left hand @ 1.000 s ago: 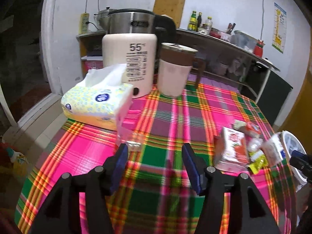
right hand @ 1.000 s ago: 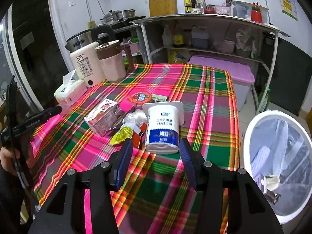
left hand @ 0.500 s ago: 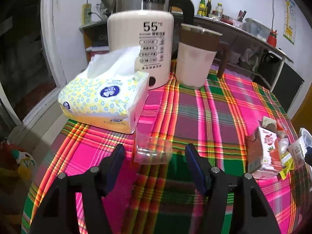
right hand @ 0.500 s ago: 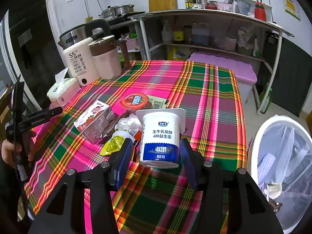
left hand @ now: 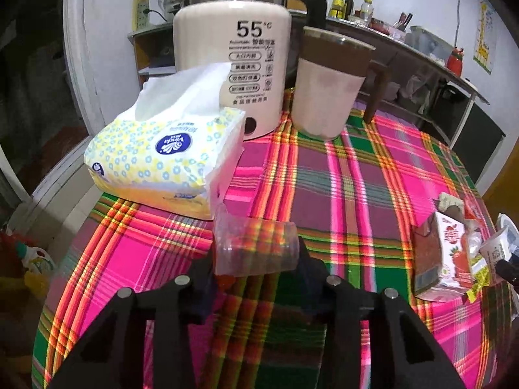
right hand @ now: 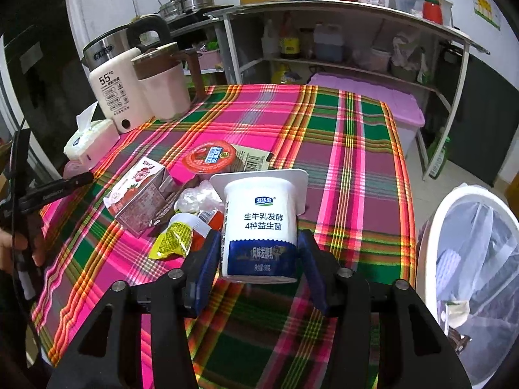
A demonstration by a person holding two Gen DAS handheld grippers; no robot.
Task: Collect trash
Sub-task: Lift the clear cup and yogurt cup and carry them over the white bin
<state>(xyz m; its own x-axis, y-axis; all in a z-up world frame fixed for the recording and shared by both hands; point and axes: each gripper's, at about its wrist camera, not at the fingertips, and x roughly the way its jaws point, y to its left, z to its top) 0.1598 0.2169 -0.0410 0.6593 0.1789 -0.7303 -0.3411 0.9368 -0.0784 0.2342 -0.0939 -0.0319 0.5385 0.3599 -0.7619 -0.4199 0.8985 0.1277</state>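
In the left wrist view a clear plastic cup [left hand: 256,248] lies on its side on the plaid tablecloth, between the fingers of my left gripper [left hand: 256,272], which stands open around it. In the right wrist view an upside-down white yogurt cup [right hand: 261,227] stands between the fingers of my right gripper [right hand: 258,269], which is open with small gaps on both sides. Beside it lie a strawberry milk carton [right hand: 141,194], a yellow wrapper [right hand: 172,240], a red lid [right hand: 209,157] and crumpled plastic [right hand: 194,197]. A white trash bin [right hand: 470,275] with a bag stands at the right.
A tissue pack [left hand: 162,155], a cream kettle [left hand: 233,64] and a pink jug [left hand: 327,84] stand at the table's far left. The carton [left hand: 441,256] lies near the right edge. Shelves and a purple box [right hand: 382,103] stand behind the table.
My left gripper moved forward until the clear cup lies between its fingers. My right gripper moved forward around the yogurt cup.
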